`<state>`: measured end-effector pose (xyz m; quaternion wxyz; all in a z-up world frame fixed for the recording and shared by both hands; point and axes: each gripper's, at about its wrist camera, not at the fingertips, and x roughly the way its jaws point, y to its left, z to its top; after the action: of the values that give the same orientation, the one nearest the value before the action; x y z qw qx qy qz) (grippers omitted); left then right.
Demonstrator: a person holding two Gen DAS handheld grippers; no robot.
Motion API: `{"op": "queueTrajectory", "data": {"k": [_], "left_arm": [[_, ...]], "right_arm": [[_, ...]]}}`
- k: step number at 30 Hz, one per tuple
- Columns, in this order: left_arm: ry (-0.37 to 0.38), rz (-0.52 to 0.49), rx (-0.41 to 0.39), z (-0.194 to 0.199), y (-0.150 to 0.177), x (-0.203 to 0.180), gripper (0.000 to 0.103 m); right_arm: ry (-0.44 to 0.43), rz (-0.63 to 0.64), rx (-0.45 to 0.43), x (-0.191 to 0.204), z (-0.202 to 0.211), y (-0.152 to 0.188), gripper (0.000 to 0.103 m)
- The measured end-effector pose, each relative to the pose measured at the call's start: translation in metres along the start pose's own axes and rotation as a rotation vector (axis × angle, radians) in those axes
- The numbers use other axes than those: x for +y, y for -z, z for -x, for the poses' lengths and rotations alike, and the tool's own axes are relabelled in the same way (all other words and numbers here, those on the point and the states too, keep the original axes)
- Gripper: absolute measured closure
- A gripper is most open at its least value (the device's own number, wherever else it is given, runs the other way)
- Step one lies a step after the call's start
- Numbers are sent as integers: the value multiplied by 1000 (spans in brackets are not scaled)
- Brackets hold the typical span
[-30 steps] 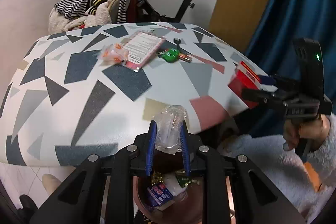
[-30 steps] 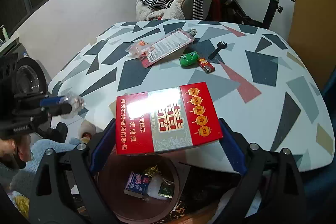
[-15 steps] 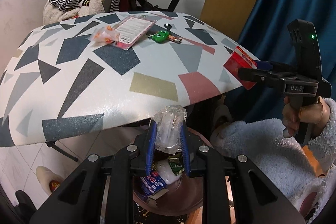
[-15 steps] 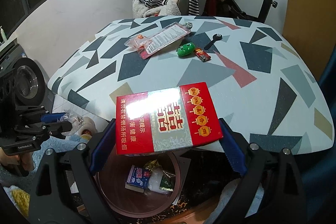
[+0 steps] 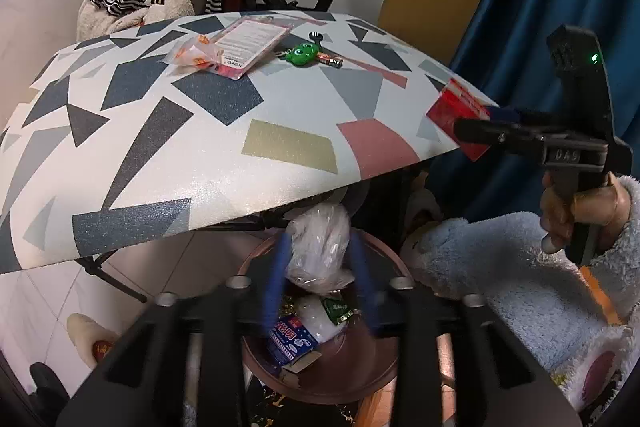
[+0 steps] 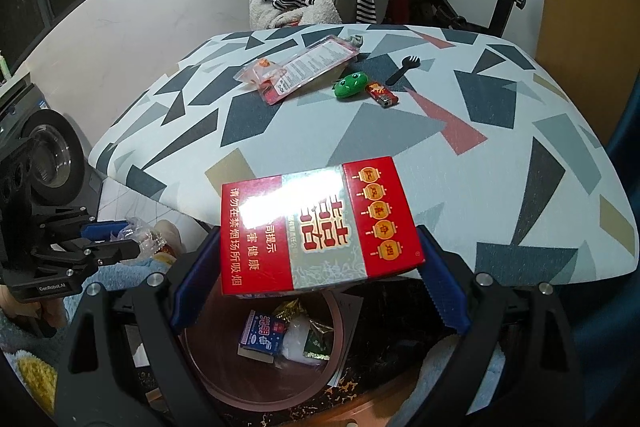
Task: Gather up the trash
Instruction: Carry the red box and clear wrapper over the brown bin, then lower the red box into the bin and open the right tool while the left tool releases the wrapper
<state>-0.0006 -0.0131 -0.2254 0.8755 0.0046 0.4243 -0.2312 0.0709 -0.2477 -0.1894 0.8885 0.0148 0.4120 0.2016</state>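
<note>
Lower than a second ago on the left side: left gripper (image 5: 319,243) now sunk under the table (image 5: 200,163) edge, straight over the brown bin (image 5: 360,363) at 6 o'clock of the left view. Still pinching the crumpled plastic bag (image 5: 320,255) between narrow blue fingers (image 5: 276,279). Fingers smeared by motion blur, slightly more splayed than before; can't tell if loosening. Reads as drop just about due, bag not yet in the bin.

Right side hardly changed: right gripper (image 6: 316,241) spread wide, clamping the red cigarette box (image 6: 320,223) by its short ends, hanging over the bin mouth at 6 o'clock of the right view. Same box seen at 3 o'clock in the left view, off the table corner. Likely next in after the bag.

Already in the bin: blue-white carton (image 6: 260,335), a few wrappers. Left on the table at 12 o'clock: orange wrapper (image 5: 192,53), leaflet pack (image 5: 252,45), green toy (image 5: 302,53), lighter (image 5: 330,59), black fork (image 5: 316,35). Unclear which of these count as trash.

Hard to see: bin's near rim cut by both gripper bodies; bag contents unreadable; box underside hidden; left finger pads lost in blur.
</note>
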Motion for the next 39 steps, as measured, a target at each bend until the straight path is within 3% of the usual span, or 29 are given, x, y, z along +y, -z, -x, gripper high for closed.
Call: {"op": "queueTrajectory", "data": {"k": [4,12,15,31,34,39], "left_arm": [[-13,21,-19,5,0,5,52],[-110,68,-103,28,-10,24,24],[-138,75,-125,36,-12,30,19],[-234,88,-156,49,-12,44,8],[-240,89,-160,50,-12,45,7],[-247,88,-164,51,-14,45,7]], "right_arm": [[-4,8,23,4,-8,8,13],[-31,54,90,28,-24,29,13],[-45,79,121,38,-32,37,13],[-59,148,246,71,-66,63,12],[-58,145,252,71,-67,62,6],[-52,145,243,68,-66,57,6]]}}
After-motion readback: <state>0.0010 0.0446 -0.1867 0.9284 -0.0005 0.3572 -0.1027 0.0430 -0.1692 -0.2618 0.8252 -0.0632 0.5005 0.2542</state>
